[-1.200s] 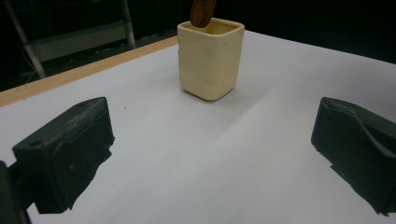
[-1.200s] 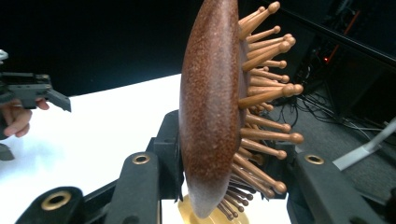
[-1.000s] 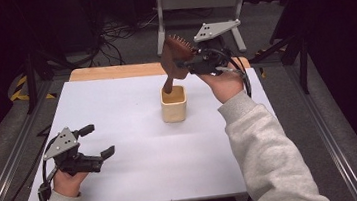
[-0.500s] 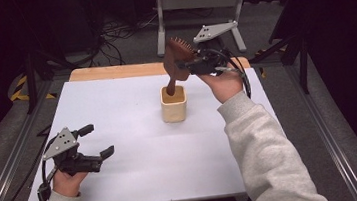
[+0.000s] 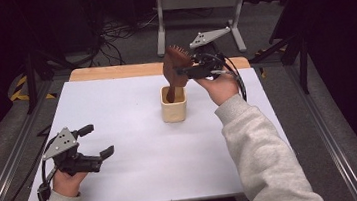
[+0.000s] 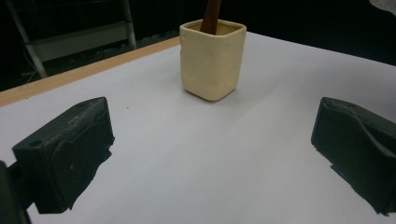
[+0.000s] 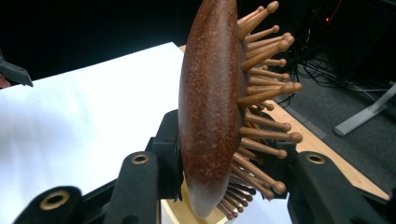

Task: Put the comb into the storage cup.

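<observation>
I've got the brush (image 5: 177, 66) clamped in my right gripper (image 5: 187, 71), jaws pinched on the head. In the right gripper view the back of the brush (image 7: 210, 107) sits against one jaw and the wooden pins (image 7: 261, 74) press on the other. Handle end is already down inside the cup (image 5: 174, 105), w/ the brush leaning a bit toward me and to the right, not straight up. The cup stands mid-table on the white sheet (image 5: 139, 180), slightly toward the far edge.

Left gripper (image 5: 91, 146) is idle near the front-left of the sheet, jaws wide apart, nothing between them. From the left gripper view the cup (image 6: 212, 58) is well ahead of it, w/ the handle (image 6: 211, 16) poking up from it.

Step, as I read it: seating the brush in the cup, handle first. Can't tell if the tip has hit bottom yet.

Next, I reckon: lower a touch more until it stops, then open the right jaws slowly so the pins don't snag, and lift clear w/o tipping the cup. Top-heavy brush, light cup, so it may lean onto the rim.
</observation>
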`<state>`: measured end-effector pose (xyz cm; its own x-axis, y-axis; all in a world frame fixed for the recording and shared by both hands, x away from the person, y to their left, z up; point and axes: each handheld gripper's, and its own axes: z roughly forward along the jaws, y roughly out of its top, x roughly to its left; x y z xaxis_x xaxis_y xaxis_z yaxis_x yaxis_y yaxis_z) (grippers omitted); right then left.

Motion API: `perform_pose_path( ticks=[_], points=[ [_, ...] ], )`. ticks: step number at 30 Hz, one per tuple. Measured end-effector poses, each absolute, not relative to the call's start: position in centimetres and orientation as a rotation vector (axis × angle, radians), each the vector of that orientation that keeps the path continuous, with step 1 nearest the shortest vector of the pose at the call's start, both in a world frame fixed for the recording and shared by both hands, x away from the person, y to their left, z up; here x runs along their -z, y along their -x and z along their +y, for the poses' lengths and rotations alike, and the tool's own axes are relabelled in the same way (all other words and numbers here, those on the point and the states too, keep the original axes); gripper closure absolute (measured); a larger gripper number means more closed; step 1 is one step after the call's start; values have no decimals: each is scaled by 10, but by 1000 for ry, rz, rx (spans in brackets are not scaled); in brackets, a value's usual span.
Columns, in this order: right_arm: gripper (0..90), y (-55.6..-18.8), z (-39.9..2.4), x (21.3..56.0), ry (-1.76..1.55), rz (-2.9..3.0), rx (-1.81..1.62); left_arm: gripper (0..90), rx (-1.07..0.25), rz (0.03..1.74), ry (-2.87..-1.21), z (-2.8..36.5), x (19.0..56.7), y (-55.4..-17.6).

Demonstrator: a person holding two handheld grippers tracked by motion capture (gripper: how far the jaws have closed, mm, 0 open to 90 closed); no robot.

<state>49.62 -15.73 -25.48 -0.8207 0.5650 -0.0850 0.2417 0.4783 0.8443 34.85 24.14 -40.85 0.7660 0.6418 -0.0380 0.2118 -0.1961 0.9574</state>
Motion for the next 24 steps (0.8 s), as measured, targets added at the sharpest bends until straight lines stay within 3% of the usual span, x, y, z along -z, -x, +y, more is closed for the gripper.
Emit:
perform_pose_path(
  ticks=[24],
  points=[
    [580, -507, -150, 280, -731, 2467, -1254, 0, -439, 668, -1771, 240, 410, -349]
  ],
)
